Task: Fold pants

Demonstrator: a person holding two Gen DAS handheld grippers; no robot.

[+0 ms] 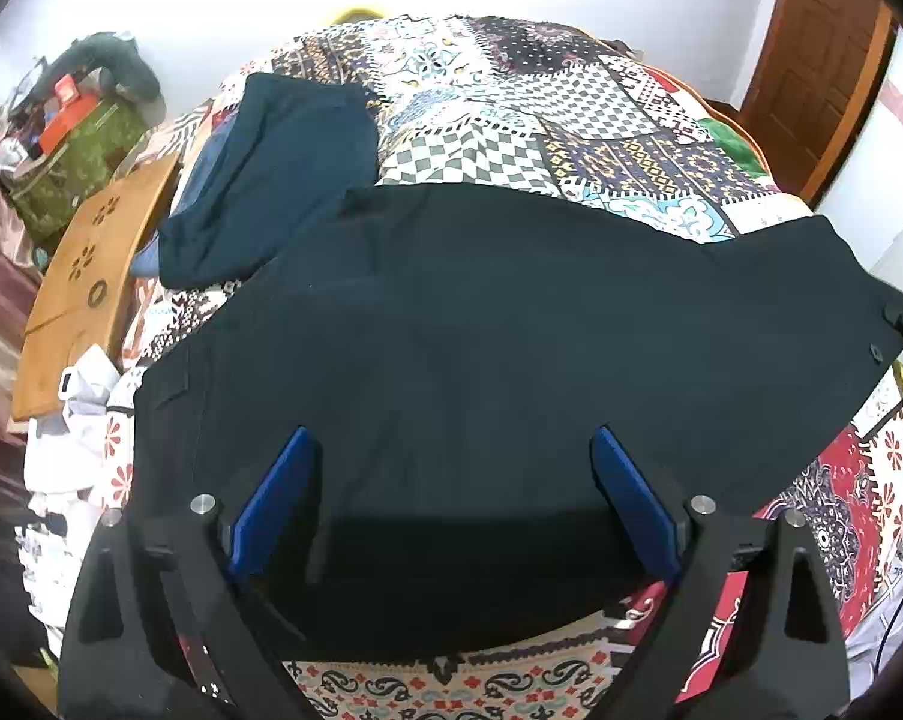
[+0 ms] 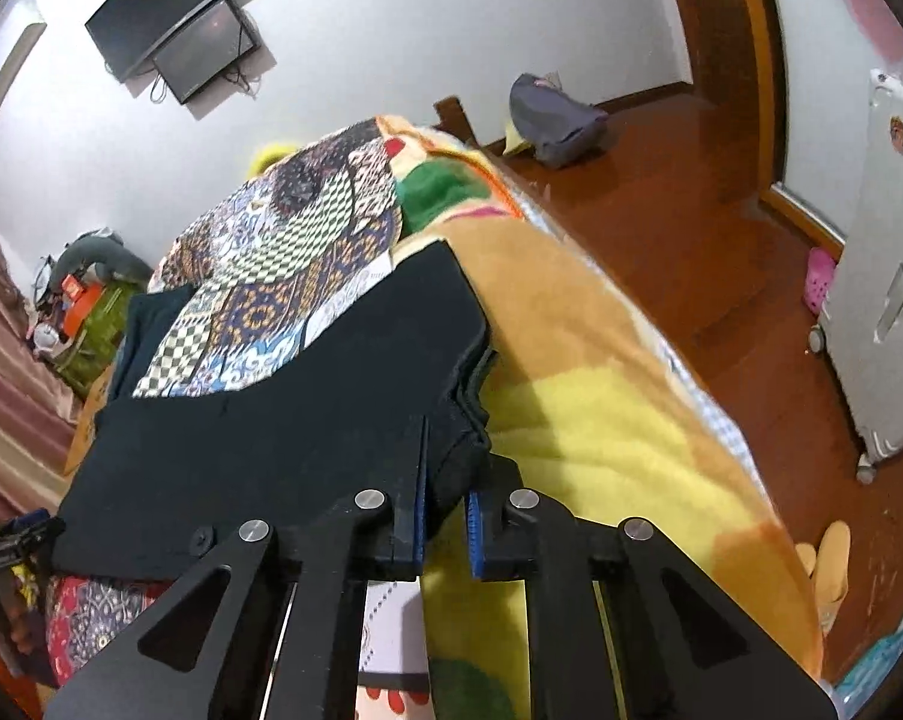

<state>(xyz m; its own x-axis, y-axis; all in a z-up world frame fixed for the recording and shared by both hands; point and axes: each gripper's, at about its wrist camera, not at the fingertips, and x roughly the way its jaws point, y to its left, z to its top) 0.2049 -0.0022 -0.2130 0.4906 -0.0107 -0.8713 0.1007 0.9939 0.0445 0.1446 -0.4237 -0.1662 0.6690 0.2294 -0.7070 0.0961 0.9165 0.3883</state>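
Patchwork bedding covers the bed (image 1: 511,120) that serves as the work surface, with a yellow blanket (image 2: 601,396) draped over its right side and a white wall behind. Black pants (image 1: 481,330) lie spread flat across the near part of the bed, running left to right — laid out smooth, probably so that a fold can be made cleanly. Beyond them, at the far left, a blue garment (image 1: 283,174) lies already folded, well clear of the work.

Over the pants' near edge hangs the left gripper (image 1: 451,480), pointing steeply down, its blue pads (image 1: 271,498) spread wide with cloth beneath them but nothing pinched; it looks poised to take that edge.

At the pants' right end, the right gripper (image 2: 445,516) has its fingers nearly pressed together on bunched black cloth, which runs down between the pads (image 2: 474,534) — a pinch on the layered edge near the bed's side. Gripping there makes sense: that end must be lifted and carried over to the other. No fold of these pants is yet made, as far as the views show.
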